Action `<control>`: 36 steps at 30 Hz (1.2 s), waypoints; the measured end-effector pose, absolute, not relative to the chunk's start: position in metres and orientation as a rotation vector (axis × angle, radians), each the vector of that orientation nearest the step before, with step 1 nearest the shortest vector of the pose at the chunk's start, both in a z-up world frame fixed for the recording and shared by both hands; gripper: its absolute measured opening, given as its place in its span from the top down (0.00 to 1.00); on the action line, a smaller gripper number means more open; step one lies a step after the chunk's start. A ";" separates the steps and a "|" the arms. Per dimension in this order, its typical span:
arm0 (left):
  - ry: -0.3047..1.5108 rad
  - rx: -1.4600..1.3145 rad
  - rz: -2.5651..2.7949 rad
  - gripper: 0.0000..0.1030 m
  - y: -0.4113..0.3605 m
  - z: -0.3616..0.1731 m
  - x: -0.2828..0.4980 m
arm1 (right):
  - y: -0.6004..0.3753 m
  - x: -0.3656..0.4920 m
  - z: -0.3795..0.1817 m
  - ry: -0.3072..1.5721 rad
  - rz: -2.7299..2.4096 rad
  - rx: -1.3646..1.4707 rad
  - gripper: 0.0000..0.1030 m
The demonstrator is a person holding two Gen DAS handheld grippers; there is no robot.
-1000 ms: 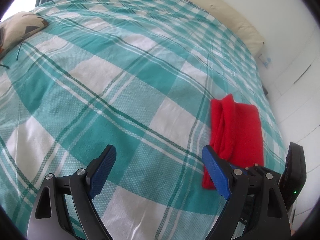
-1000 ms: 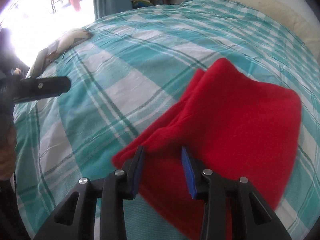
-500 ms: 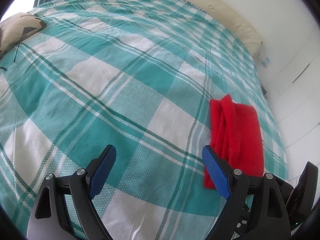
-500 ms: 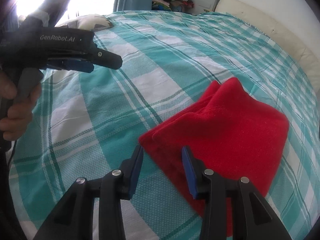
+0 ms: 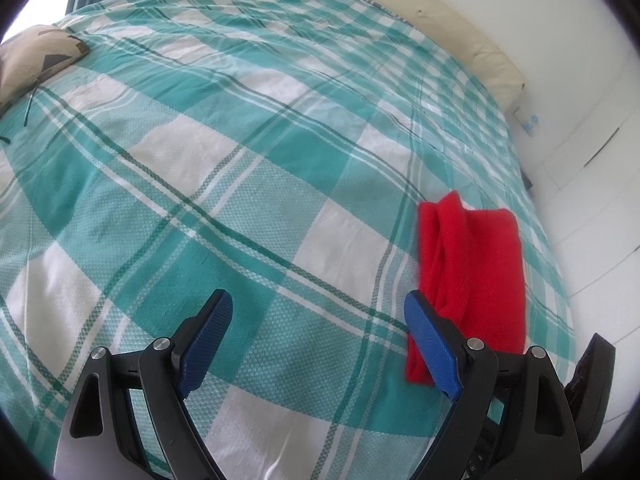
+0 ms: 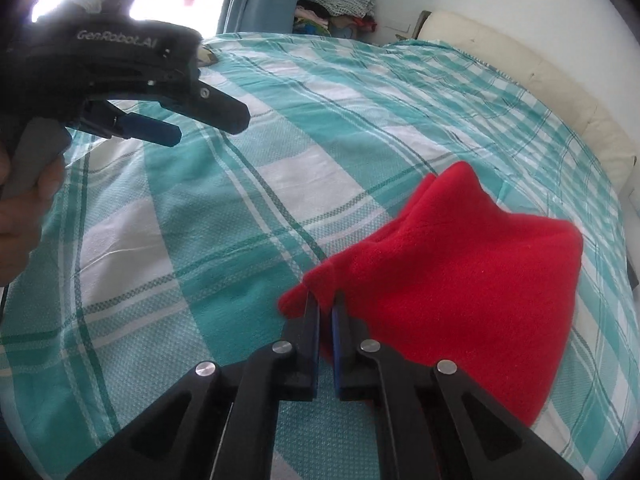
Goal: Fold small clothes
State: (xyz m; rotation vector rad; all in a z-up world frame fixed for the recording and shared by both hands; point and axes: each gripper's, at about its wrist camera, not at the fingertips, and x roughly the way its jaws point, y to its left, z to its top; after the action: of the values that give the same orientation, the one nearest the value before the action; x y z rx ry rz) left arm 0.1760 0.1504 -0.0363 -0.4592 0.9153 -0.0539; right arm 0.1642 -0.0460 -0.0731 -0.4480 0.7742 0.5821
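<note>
Both fingers of the right gripper (image 6: 326, 312) have now pinched the red cloth's (image 6: 460, 276) corner; left gripper (image 5: 316, 320) stays spread.

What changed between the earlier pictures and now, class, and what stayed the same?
The right gripper closed its jaws on the near corner of the red cloth, taking hold. The left gripper stayed open above the checked bedspread; the cloth stayed folded in place.

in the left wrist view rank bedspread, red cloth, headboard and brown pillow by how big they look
1. bedspread
2. red cloth
3. headboard, though distance shrinks it, so it is unsure against the cloth
4. brown pillow, cut off by the frame
</note>
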 end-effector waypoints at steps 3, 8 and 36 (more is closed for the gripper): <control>0.922 -0.446 -0.060 0.14 0.148 -0.037 0.176 | -0.053 0.168 -0.076 0.784 0.582 -0.393 0.92; 0.930 -0.440 -0.070 0.14 0.147 -0.038 0.177 | -0.061 0.155 -0.057 0.758 0.589 -0.341 0.63; 0.938 -0.261 -0.062 0.12 0.107 -0.039 0.167 | -0.230 0.062 -0.046 0.729 0.308 -0.027 0.29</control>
State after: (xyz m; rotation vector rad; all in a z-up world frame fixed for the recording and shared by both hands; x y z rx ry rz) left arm 0.1669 0.1068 -0.0391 -0.2614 0.9383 -0.0622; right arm 0.0621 -0.2304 -0.0455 -0.0267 0.7290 0.3082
